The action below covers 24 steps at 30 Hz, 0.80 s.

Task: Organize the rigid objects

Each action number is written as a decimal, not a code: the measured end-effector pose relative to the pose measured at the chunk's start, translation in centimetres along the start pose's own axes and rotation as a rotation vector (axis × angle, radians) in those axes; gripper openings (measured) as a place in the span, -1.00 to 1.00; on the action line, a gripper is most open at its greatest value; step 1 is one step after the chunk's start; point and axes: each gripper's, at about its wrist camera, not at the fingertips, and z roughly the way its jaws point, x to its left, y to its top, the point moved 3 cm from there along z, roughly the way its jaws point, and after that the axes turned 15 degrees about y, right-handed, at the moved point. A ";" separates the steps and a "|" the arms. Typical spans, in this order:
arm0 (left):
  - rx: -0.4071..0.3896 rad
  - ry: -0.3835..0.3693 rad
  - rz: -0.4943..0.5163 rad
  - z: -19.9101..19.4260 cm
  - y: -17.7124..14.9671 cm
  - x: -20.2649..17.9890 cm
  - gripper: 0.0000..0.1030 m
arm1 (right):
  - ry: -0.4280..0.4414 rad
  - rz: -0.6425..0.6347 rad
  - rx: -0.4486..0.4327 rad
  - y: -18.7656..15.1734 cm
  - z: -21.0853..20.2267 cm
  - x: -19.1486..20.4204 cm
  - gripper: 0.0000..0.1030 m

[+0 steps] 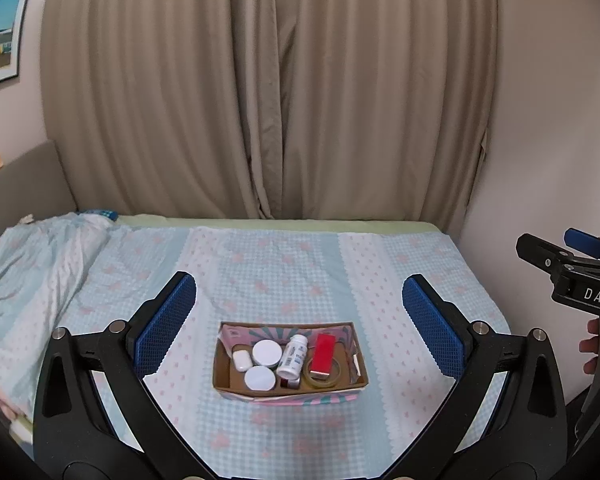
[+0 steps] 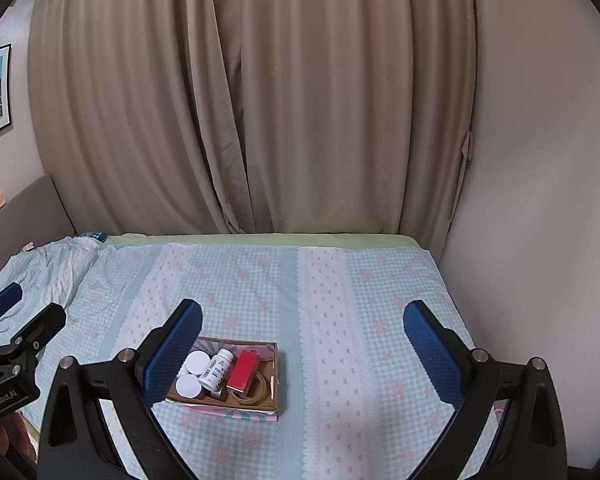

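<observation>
— Beige curtains (image 1: 268, 92) hang behind the bed (image 1: 400, 264), and on its checked cover we find only the cardboard box (image 1: 290, 390). Anything left out?

— Nothing we can spot. Inside the box lie two white round jars (image 1: 266, 352), a small white case (image 1: 241, 360), a white pill bottle (image 1: 293, 357), a red box (image 1: 323, 353) and a tape roll (image 1: 324, 377). Something dark under the bottle is too hidden to name.

— And our tools?

— Left gripper (image 1: 299, 316) and right gripper (image 2: 303, 344) both hover above the bed, jaws wide, holding nothing. We judge the sorting essentially finished.
</observation>
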 end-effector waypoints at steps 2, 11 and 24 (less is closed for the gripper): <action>-0.003 0.002 -0.001 -0.1 0.0 0.1 0.99 | -0.002 0.001 0.000 -0.1 0.1 -0.1 0.95; -0.008 0.003 -0.002 -0.1 0.0 -0.1 0.99 | -0.006 0.007 -0.003 -0.2 0.0 0.0 0.95; -0.012 0.000 0.005 -0.2 0.2 -0.1 0.99 | -0.019 0.015 -0.013 -0.3 -0.6 0.0 0.95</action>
